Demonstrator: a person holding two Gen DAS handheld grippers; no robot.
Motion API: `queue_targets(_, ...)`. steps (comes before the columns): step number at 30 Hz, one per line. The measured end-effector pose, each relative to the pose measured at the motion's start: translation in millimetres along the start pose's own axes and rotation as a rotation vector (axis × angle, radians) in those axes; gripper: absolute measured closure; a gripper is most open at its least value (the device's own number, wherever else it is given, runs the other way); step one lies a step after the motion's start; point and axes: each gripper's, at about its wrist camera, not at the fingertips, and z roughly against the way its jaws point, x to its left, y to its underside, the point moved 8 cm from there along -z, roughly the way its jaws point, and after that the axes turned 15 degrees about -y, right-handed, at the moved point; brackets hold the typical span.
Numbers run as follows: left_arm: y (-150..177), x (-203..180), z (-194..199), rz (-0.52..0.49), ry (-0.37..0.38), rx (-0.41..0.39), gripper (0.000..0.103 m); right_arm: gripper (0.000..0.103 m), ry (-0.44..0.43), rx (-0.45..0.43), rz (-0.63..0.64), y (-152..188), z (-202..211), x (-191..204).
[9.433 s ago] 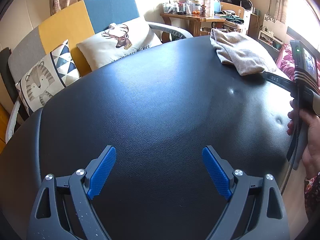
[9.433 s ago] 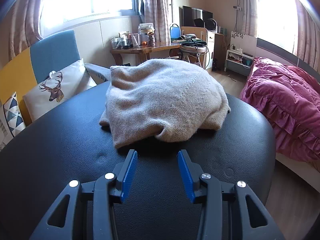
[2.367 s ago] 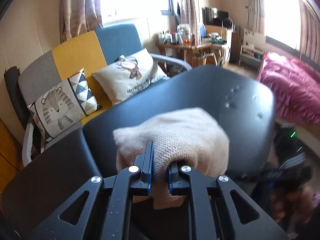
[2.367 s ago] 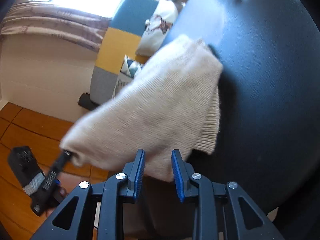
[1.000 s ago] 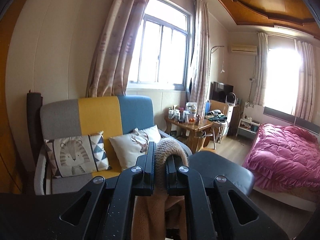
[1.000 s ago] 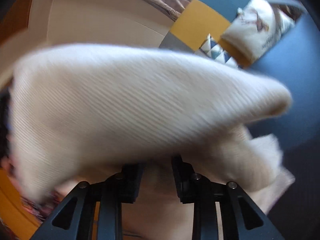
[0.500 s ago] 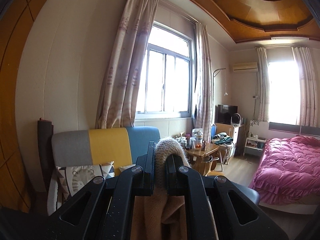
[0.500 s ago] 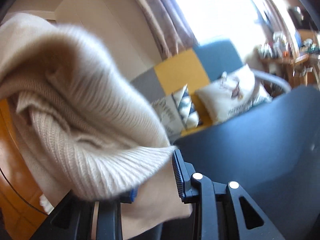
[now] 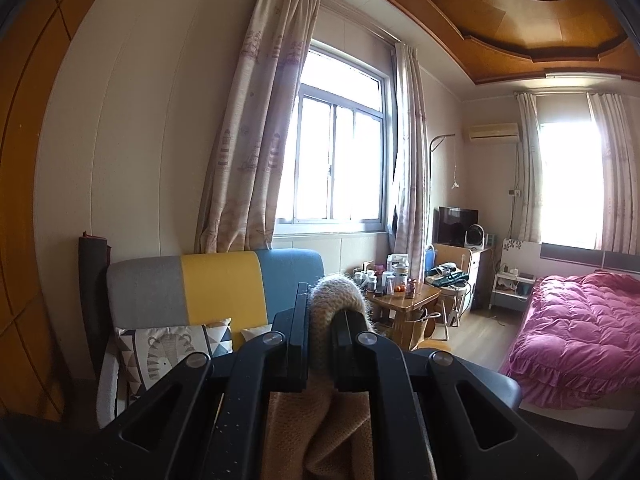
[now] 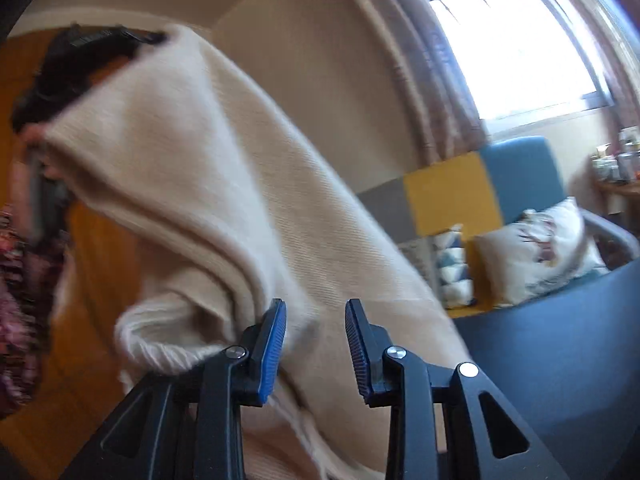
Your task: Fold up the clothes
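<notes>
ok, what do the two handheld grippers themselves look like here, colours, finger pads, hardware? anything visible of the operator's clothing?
Both are matte black plastic linkage grippers with triangular cut-outs and round silver pivot screws. The left gripper shows black finger edges, its frame lightly speckled. The right gripper has ribbed blue pads on its fingers. No cables or markings can be made out. At the right wrist view's left edge is a blurred dark red patterned sleeve.

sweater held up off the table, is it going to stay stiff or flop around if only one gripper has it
Likely floppy: the sweater drapes in soft folds and sags below the left gripper, which is shut on a bunched edge. Probably light for its bulk, since that one pinch bears it. It may swing loose, as the right gripper's jaws are opening with the knit between them.
</notes>
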Motion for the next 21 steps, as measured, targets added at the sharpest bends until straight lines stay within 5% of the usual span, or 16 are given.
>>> queue_targets(7,-9,0,8,-0.008,-0.008,-0.027,0.095,0.070,0.004,0.071,-0.016,9,-13,3)
queue_targets(11,-13,6,12,0.029,0.001,-0.030,0.095,0.069,-0.015,0.128,0.081,25,-17,23)
queue_targets(12,-14,8,14,0.039,0.005,-0.031,0.095,0.069,0.016,0.161,0.140,34,-19,28)
queue_targets(16,-18,14,22,0.063,0.020,-0.040,0.095,0.069,0.362,0.273,0.292,65,-24,0)
queue_targets(17,-19,13,24,0.061,0.026,-0.043,0.095,0.069,0.357,0.286,0.262,71,-24,-6)
queue_targets(21,-22,10,31,0.047,0.043,-0.059,0.095,0.069,0.094,0.239,-0.052,87,-29,-15)
